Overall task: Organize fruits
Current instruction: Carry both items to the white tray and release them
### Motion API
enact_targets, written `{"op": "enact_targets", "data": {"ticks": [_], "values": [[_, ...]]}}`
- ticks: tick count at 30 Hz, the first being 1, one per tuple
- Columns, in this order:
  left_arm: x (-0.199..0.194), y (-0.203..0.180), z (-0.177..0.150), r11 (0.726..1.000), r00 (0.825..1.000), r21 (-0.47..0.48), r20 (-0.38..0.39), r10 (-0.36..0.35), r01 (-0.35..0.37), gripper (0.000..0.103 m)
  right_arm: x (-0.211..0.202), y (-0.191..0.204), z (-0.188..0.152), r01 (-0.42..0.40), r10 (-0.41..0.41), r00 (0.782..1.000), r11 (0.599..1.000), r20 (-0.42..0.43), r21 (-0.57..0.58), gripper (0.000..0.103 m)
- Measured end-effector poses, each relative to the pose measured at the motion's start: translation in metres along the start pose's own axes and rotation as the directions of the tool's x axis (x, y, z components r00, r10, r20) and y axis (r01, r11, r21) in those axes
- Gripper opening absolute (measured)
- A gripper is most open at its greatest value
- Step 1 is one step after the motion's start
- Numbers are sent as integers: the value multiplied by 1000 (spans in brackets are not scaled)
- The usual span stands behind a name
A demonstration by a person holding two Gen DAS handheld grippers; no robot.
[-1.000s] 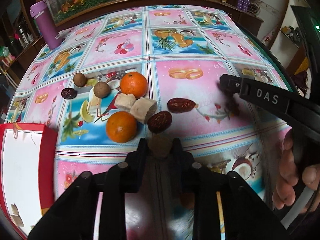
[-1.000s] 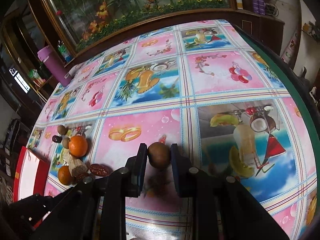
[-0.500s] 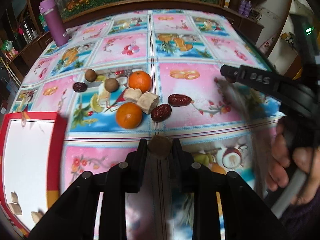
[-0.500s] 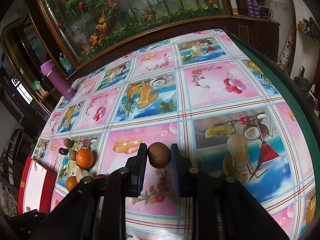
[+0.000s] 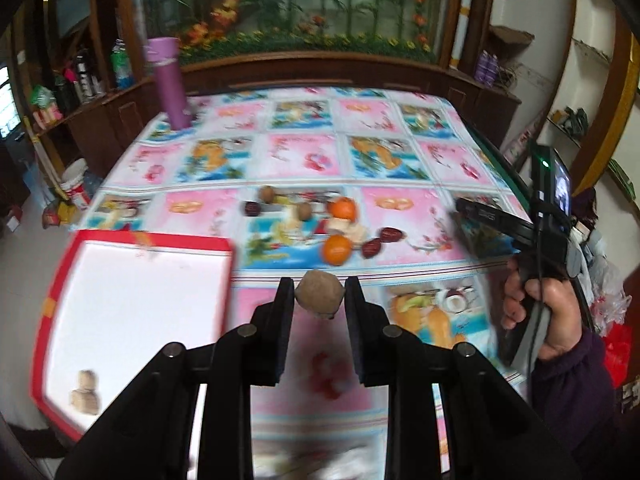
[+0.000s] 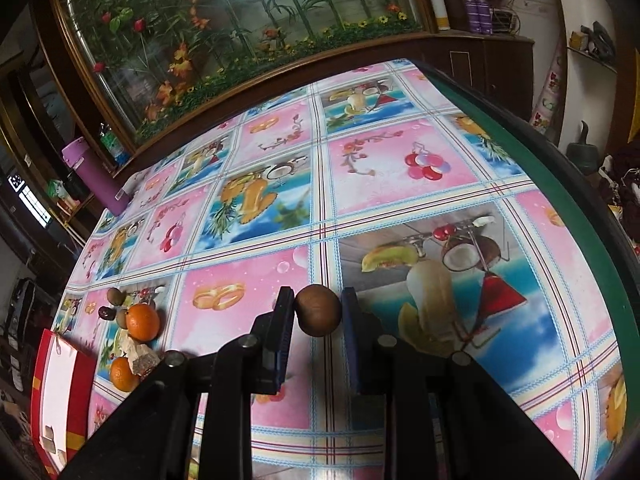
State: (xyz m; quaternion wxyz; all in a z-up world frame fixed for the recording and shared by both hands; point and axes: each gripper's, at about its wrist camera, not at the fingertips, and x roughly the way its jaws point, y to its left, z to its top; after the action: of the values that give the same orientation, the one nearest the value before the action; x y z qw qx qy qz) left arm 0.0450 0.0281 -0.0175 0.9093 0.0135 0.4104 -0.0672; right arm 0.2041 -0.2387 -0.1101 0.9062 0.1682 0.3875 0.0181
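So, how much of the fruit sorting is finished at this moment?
Done: little, only some pale pieces lie in the red box. In hand: each gripper, left and right, grips one brown round fruit. Left: two oranges, dates and others on the table.

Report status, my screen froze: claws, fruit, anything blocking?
Left claw shut on tan fruit. Right claw shut on brown fruit. Red box open, nothing blocking.

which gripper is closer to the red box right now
Left. The left gripper, shut on a brown fruit, hangs just right of the red box. The right gripper holds another brown fruit far to the box's right, beyond the oranges.
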Motion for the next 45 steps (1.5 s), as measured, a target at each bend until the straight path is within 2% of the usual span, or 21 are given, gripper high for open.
{"op": "enact_targets", "data": {"ticks": [4, 8, 13, 16, 18, 22, 27, 33, 37, 45], "values": [[-18, 46, -14, 995, 996, -56, 25, 88, -87, 27, -16, 12, -6, -45, 45, 999, 999, 16, 9, 23], [-23, 98, -32, 979, 986, -117, 8, 168, -166, 27, -41, 67, -29, -165, 166, 986, 983, 9, -80, 22], [-22, 145, -53, 964, 980, -173, -22, 200, -201, 27, -64, 161, -76, -335, 335, 941, 908, -43, -251, 22], [-17, 161, -63, 963, 977, -164, -32, 212, -214, 27, -66, 210, -106, -429, 410, 903, 848, -126, -312, 22], [-13, 170, -71, 964, 978, -170, -45, 202, -207, 27, -63, 236, -125, -441, 408, 897, 822, -167, -361, 22], [-7, 185, -87, 965, 980, -177, -73, 183, -193, 27, -51, 262, -149, -476, 406, 878, 788, -253, -390, 22], [-3, 197, -99, 964, 982, -196, -86, 167, -181, 27, -39, 284, -169, -478, 373, 875, 765, -308, -432, 22], [-8, 201, -100, 961, 983, -213, -68, 168, -179, 27, -33, 309, -186, -509, 371, 856, 720, -359, -471, 22], [-11, 207, -99, 956, 984, -230, -53, 173, -181, 28, -22, 324, -197, -504, 334, 856, 706, -395, -497, 22], [-13, 213, -99, 951, 982, -243, -59, 182, -191, 28, -22, 329, -198, -488, 309, 866, 695, -393, -528, 23]]}}
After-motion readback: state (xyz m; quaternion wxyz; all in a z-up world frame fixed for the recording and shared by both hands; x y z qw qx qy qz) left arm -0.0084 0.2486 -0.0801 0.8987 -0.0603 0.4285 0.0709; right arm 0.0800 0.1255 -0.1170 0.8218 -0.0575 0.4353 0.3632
